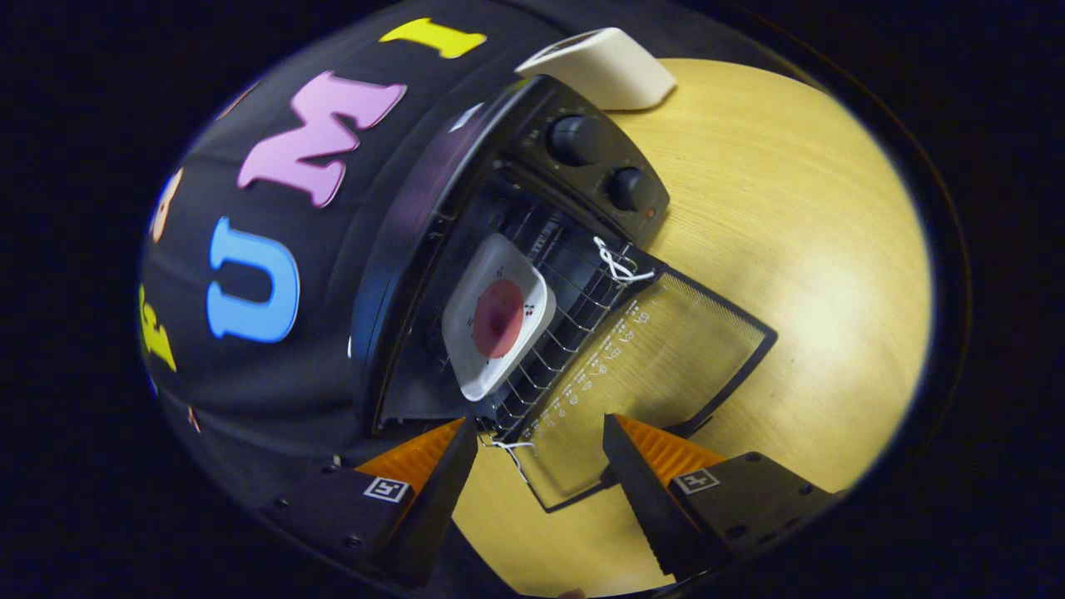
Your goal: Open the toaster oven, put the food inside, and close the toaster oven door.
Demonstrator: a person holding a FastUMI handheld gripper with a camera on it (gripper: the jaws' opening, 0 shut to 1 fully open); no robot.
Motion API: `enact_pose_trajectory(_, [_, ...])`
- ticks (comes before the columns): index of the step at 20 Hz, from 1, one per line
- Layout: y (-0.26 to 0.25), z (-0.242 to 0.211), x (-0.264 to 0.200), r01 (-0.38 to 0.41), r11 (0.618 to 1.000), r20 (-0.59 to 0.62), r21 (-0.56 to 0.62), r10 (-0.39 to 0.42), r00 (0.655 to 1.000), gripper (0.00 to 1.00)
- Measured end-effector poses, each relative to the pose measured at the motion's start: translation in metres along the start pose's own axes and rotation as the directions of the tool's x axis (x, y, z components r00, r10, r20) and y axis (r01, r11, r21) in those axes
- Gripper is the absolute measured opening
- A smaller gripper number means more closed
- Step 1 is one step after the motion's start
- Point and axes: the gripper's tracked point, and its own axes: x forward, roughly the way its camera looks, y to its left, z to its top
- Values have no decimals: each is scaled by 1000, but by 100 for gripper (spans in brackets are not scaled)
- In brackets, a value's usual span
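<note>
Gripper (541, 449) hangs with fingers apart, empty. Just ahead, between them, lies the dropped glass door (657, 366), its long edge running across; beyond it, the plate of food (497, 316) sits on the toaster oven (433, 249) rack.

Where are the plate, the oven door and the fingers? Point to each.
plate (497, 316): gripper view, its round red centre.
oven door (666, 349): gripper view, bare glass pane.
fingers (641, 474): gripper view, one finger's inner face; spread apart, empty.

Tongs (539, 433) apart — oven door (657, 366) down
</note>
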Motion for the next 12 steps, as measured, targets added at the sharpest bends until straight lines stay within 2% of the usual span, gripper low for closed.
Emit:
enact_pose_trajectory(1, [-9,0,-8,19,993,9,-117,-18,1000,98])
enact_pose_trajectory(4, [-19,6,-27,77,922,77,-379,-52,996,98])
enact_pose_trajectory(7, [-22,-2,-38,115,847,108,-520,-68,992,98])
enact_pose_trajectory(10, [-37,-35,-32,123,780,45,-613,-121,992,98])
enact_pose_trajectory(12, [-46,-56,-25,123,755,6,-644,-156,988,99])
